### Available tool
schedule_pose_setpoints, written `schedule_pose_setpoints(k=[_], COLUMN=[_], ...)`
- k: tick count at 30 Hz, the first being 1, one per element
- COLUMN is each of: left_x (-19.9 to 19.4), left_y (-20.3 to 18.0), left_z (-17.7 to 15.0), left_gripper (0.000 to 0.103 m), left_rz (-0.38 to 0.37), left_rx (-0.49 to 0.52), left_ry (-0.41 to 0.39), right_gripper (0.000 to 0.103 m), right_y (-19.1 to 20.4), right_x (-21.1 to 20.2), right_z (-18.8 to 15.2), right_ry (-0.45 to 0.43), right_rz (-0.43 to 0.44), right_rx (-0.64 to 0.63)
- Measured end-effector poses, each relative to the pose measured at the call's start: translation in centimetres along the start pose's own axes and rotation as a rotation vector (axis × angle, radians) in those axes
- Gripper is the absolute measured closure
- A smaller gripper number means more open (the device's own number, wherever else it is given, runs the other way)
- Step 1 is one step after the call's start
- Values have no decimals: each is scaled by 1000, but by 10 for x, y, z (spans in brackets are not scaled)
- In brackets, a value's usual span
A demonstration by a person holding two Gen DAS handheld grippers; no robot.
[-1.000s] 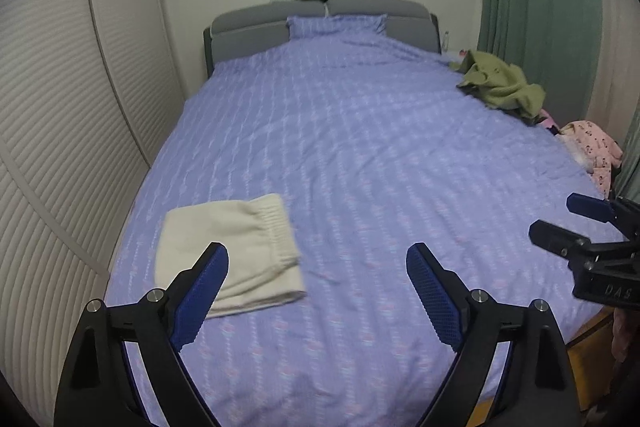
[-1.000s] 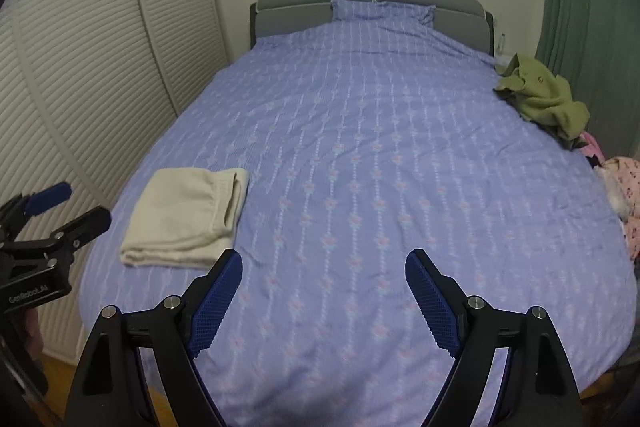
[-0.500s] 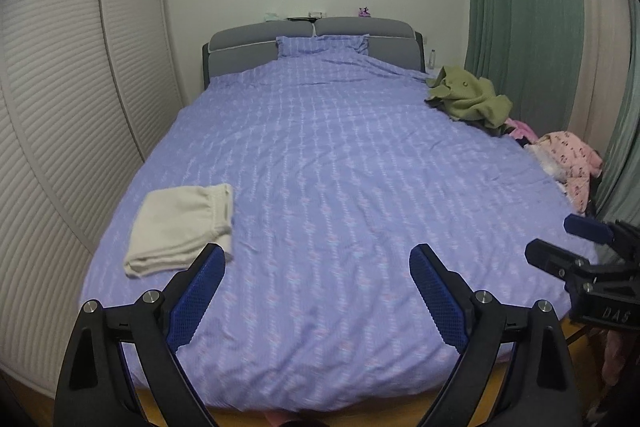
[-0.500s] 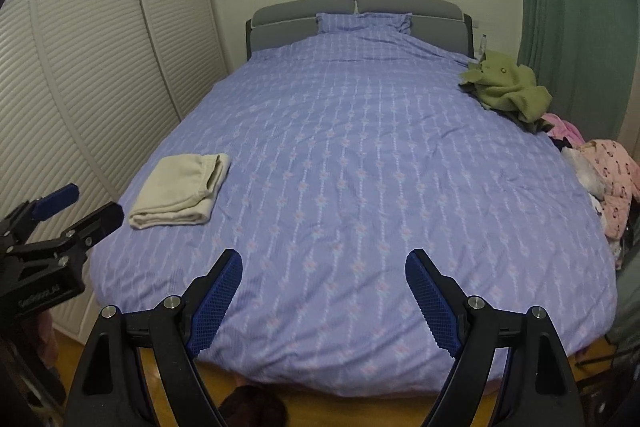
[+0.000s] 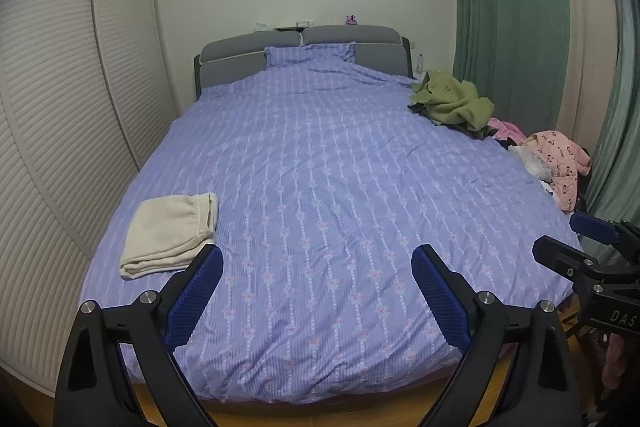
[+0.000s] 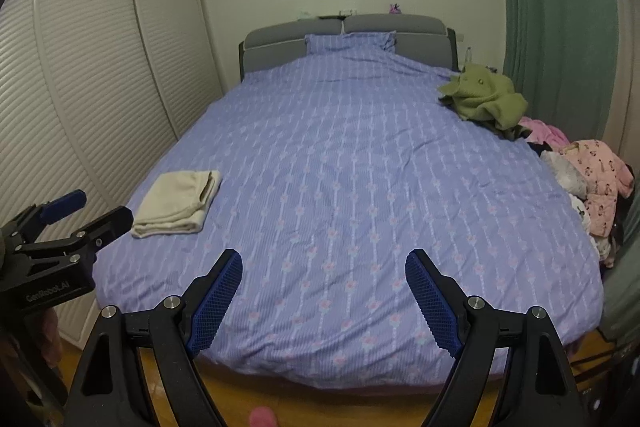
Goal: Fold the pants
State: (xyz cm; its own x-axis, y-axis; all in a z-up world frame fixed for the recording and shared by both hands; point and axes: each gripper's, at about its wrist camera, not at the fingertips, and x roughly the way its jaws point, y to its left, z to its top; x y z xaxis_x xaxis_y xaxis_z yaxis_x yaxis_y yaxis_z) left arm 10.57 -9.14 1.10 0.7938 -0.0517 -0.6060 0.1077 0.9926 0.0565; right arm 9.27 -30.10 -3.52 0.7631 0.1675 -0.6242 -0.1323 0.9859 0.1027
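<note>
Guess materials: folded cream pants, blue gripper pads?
Cream pants: likely soft fleece or brushed knit; matte, thick rounded folds, gathered elastic waistband. Blue pads on the right gripper: probably rubber or molded plastic, with a fine grid texture; left gripper matches.

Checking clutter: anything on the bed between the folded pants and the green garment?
Only bare purple duvet between the pants and the green garment; both wrist views show it.

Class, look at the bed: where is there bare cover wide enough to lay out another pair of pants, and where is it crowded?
Free: the wide middle of the purple cover, between the folded cream pants and the green garment, up to the pillow. Crowded: the right edge, with green and pink clothes heaped.
</note>
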Motion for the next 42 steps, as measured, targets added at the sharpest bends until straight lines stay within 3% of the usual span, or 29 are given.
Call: schedule_pose_setpoints(k=[42], left_x=[-41], left_y=[-4], left_z=[6], left_gripper=[0], left_rz=[-20], left_rx=[13], left_ry=[-81], right_gripper=[18], right_y=[8], right_x=[-37], right_z=[0], right_ry=[-85], right_rz=[-42], right_rx=[12])
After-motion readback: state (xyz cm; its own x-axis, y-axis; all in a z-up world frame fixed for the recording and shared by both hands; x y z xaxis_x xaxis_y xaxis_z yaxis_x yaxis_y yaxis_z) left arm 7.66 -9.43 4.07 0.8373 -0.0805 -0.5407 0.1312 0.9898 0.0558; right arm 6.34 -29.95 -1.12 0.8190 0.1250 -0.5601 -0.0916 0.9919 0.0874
